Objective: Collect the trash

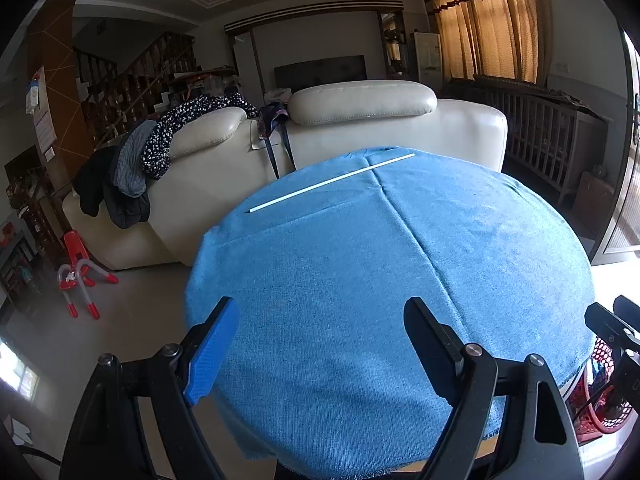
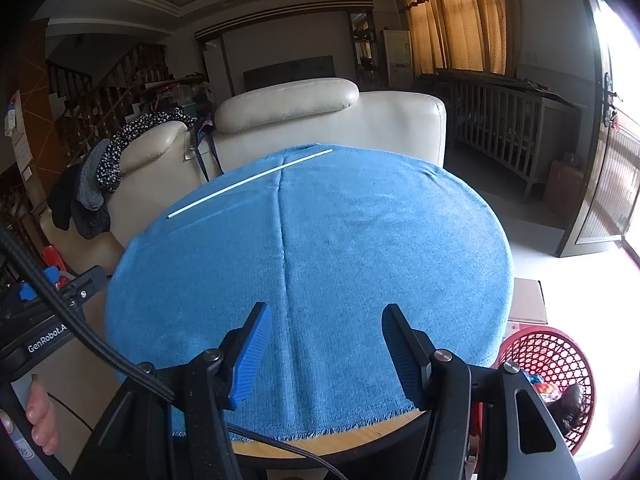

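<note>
A thin white stick (image 1: 332, 182) lies on the far part of the round table under a blue cloth (image 1: 360, 280); it also shows in the right wrist view (image 2: 250, 183). A red mesh basket (image 2: 548, 376) with some trash inside stands on the floor at the table's right; its edge shows in the left wrist view (image 1: 600, 396). My left gripper (image 1: 320, 320) is open and empty above the near edge of the table. My right gripper (image 2: 326, 326) is open and empty above the near edge too.
A cream leather sofa (image 1: 360, 128) with clothes draped on it stands just behind the table. A red and white toy (image 1: 80, 276) lies on the floor at left. A cardboard box (image 2: 528, 300) sits by the basket. A crib (image 2: 500, 132) is at right.
</note>
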The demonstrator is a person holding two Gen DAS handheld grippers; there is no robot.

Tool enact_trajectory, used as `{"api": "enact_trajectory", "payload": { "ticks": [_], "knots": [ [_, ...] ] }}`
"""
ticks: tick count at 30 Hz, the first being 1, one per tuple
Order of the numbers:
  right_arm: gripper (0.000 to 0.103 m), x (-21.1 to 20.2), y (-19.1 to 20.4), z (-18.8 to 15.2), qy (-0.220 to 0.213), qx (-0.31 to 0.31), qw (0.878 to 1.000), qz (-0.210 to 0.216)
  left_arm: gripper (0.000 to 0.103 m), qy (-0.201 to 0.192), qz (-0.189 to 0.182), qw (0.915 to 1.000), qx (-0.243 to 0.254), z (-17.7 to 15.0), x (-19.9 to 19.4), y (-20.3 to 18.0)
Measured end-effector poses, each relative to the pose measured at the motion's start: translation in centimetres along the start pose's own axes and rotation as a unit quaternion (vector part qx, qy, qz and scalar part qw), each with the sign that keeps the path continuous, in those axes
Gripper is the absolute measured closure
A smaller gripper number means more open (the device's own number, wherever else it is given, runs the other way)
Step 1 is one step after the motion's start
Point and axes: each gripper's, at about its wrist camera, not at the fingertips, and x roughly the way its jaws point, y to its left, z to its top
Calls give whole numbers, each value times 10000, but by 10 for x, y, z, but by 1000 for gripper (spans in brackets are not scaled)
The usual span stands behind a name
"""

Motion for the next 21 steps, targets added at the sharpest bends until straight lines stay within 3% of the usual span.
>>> {"api": "enact_trajectory", "payload": {
  "ticks": [21],
  "knots": [
    [42,2,-5,-1,21,83,10000,14,18,42,30,10000,35,-3,2,-4]
  ]
}}
